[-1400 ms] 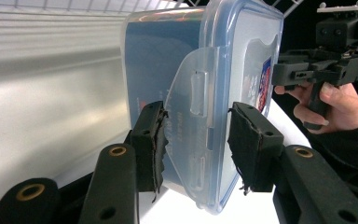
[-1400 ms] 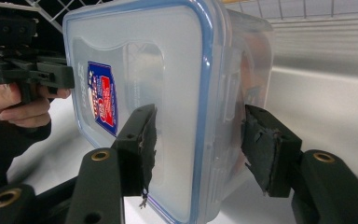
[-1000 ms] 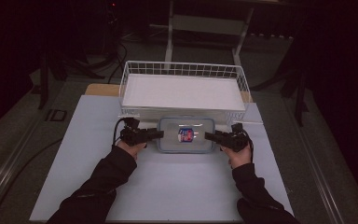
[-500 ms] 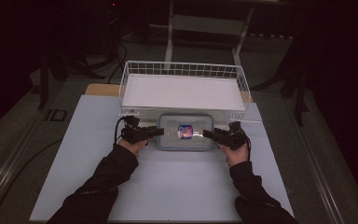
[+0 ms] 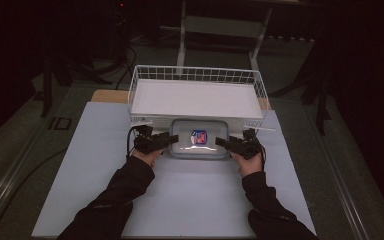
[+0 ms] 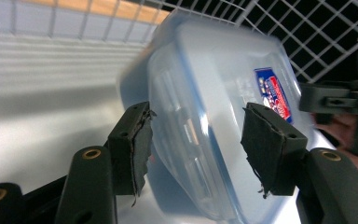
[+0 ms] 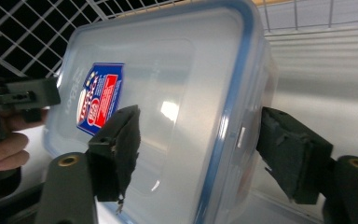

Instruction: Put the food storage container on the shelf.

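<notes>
Plastic container (image 5: 200,138) is sitting on the white table (image 5: 190,200), just in front of the wire basket (image 5: 197,95), between the two grippers. Lid on, blue-and-red label facing up.

Change since a second ago: both grippers have closed in from the sides. Right gripper (image 5: 226,143) was standing clear of the box's right end earlier; now its tips are reaching over that end. Left gripper (image 5: 171,139) has edged in at the left end too. Container itself hasn't shifted.

Jaws: both pairs are spread, straddling the box's short ends, one pad above the lid and one outside the wall. In the left gripper view (image 6: 196,149) and right gripper view (image 7: 198,154) gaps are showing at the pads, so nothing is pinched yet.

My read: it's the pre-grasp for a two-handed lift, probably into the basket. Next comes clamping both ends evenly.

Orientation: long axis is running left–right across the table, parallel to the basket's front rim. Box is lying flat in the high view.
</notes>
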The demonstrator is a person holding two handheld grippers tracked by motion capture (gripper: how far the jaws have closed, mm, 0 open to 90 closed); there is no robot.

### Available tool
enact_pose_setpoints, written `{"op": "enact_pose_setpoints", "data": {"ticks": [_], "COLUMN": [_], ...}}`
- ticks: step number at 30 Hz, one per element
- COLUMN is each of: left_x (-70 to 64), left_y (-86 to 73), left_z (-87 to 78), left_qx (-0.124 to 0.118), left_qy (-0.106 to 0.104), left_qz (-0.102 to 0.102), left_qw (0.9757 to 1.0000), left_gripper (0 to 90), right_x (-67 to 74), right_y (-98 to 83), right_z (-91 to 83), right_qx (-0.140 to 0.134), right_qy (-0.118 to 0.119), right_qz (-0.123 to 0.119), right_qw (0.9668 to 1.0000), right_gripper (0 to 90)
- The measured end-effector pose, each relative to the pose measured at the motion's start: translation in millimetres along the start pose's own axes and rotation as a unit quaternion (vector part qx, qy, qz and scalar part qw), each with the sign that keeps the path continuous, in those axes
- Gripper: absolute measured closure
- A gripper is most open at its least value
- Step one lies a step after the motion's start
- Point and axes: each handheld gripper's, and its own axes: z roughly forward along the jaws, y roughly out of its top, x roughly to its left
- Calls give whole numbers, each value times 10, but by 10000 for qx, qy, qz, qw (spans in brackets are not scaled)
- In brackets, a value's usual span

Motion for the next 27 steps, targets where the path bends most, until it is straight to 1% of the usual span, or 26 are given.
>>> {"op": "enact_pose_setpoints", "data": {"ticks": [1, 2, 3, 6, 7, 8, 9, 11, 12, 13, 14, 15, 16, 17, 18, 19, 20, 21, 22, 23, 24, 25, 27], "left_x": [1, 1, 31, 39, 40, 40, 36, 14, -2, -18, -18, -55, -64, -93, -113, -138, -138, -191, -215, -237, -255, -271, -305], "left_y": [3, 3, 11, 21, 26, 30, 32, 34, 28, 19, 19, 9, 9, 8, 9, 6, 6, -14, -25, -37, -47, -59, -88], "left_z": [8, 8, 22, 36, 42, 45, 46, 33, 17, 2, 2, -34, -53, -77, -100, -118, -118, -191, -220, -248, -276, -305, -376], "left_qx": [-19, -19, -31, -52, -47, -43, -48, -34, -52, -41, -41, -55, -51, -36, -5, -3, -3, -27, -29, -24, 28, 57, 102], "left_qy": [31, 31, 22, 75, 104, 104, 126, 209, 191, 170, 170, 127, 86, 36, 6, -28, -28, -232, -274, -284, -287, -333, -386], "left_qz": [34, 34, 2, -12, 9, -22, -11, 59, 85, 170, 170, 265, 315, 315, 383, 398, 398, 479, 518, 567, 588, 598, 664], "left_qw": [10000, 10000, 10000, 10000, 9999, 9999, 9999, 9998, 9998, 9997, 9997, 9996, 9995, 9995, 9993, 9992, 9992, 9986, 9983, 9980, 9979, 9976, 9970], "left_gripper": [426, 426, 426, 411, 395, 383, 383, 364, 353, 335, 297, 297, 269, 251, 224, 193, 165, 165, 134, 97, 53, 19, 16], "right_x": [-4, -4, -16, 1, 9, 11, 16, 31, 45, 63, 63, 77, 79, 96, 118, 133, 133, 148, 201, 227, 263, 297, 365], "right_y": [-1, -1, -1, 44, 54, 61, 66, 71, 72, 70, 70, 68, 62, 59, 55, 54, 54, 52, 48, 47, 44, 40, 29], "right_z": [8, 8, 15, 28, 34, 41, 48, 52, 47, 35, 35, 21, 2, -17, -44, -65, -65, -85, -151, -176, -200, -222, -258], "right_qx": [12, 12, -5, -3, 21, 39, 59, 66, 62, 76, 76, 99, 22, 54, 64, 35, 35, 34, -12, -24, -12, -27, -46], "right_qy": [1, 1, -2, -138, -174, -176, -164, -222, -275, -322, -322, -350, -283, -307, -376, -406, -406, -408, -336, -318, -294, -258, -228], "right_qz": [57, 57, 97, 29, 64, 93, 125, 108, 64, 8, 8, -29, -198, -183, -309, -419, -419, -436, -473, -551, -571, -603, -749], "right_qw": [10000, 10000, 10000, 9999, 9998, 9998, 9998, 9997, 9996, 9995, 9995, 9993, 9994, 9993, 9988, 9983, 9983, 9982, 9983, 9980, 9979, 9978, 9969], "right_gripper": [282, 282, 280, 275, 267, 262, 256, 252, 252, 259, 259, 260, 260, 260, 261, 260, 260, 261, 261, 261, 263, 270, 287]}}
